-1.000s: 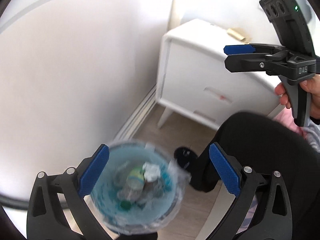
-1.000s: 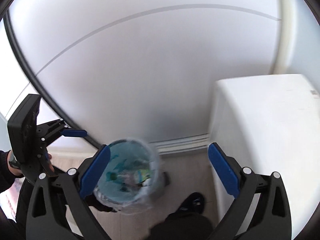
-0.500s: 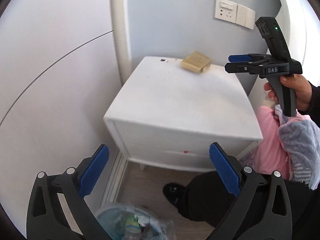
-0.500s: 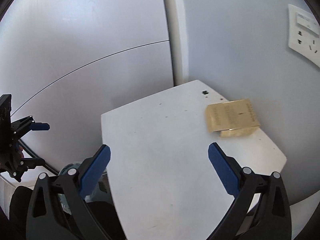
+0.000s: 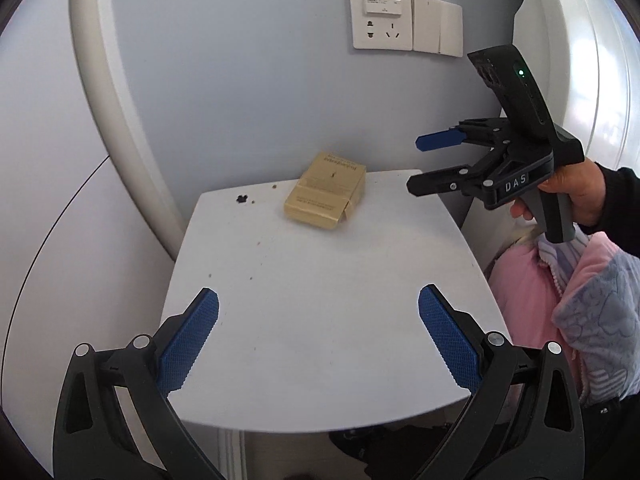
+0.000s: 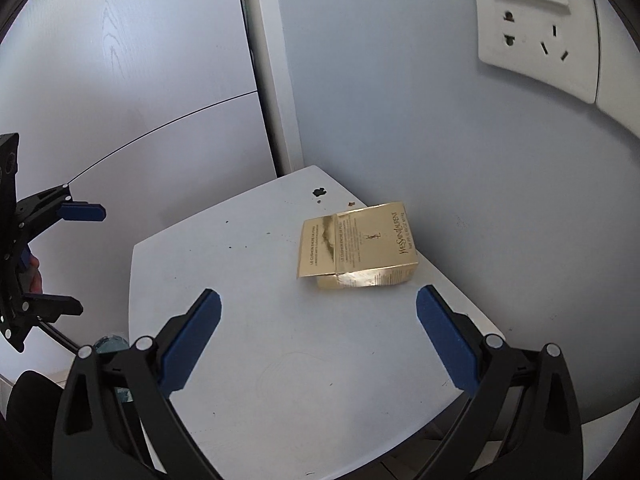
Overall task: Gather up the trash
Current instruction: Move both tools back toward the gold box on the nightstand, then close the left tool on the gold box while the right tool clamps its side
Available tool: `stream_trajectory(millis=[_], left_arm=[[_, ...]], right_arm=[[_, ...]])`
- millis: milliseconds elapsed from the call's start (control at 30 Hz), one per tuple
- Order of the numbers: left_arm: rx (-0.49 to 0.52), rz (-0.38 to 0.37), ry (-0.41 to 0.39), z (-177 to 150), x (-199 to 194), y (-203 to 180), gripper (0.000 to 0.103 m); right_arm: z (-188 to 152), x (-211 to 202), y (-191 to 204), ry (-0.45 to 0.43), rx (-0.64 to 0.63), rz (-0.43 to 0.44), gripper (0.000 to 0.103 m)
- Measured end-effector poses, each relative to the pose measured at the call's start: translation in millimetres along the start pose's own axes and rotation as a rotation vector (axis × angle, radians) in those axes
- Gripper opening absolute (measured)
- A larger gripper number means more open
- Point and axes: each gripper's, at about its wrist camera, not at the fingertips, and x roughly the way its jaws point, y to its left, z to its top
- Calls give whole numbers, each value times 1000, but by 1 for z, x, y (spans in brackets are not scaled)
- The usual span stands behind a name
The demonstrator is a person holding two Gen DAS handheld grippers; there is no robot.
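Up close, a flattened gold cardboard box point(image 6: 356, 246) lies on a white bedside table point(image 5: 320, 300), near the back edge by a pale blue wall — a wall socket point(image 6: 532, 28) sits above it. Both grippers hover over the tabletop, touching nothing. Left gripper point(image 5: 318, 340): blue-padded jaws spread wide, empty. Right gripper point(image 6: 318, 342): equally wide, empty, the box lying ahead between its fingers. Pink bedding point(image 5: 560, 300) sits right of the table.
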Motion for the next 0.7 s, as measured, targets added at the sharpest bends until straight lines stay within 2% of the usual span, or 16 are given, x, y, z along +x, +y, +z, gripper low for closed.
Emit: stream_trajectory(millis=[267, 467, 700], left_arm=[[90, -48, 26, 40, 71, 10, 97], [131, -103, 57, 54, 120, 17, 97], [183, -140, 51, 64, 157, 15, 97]], right_arm=[[2, 24, -21, 42, -42, -13, 95], [2, 40, -43, 54, -15, -19, 95], [-2, 52, -62, 73, -7, -10, 95]])
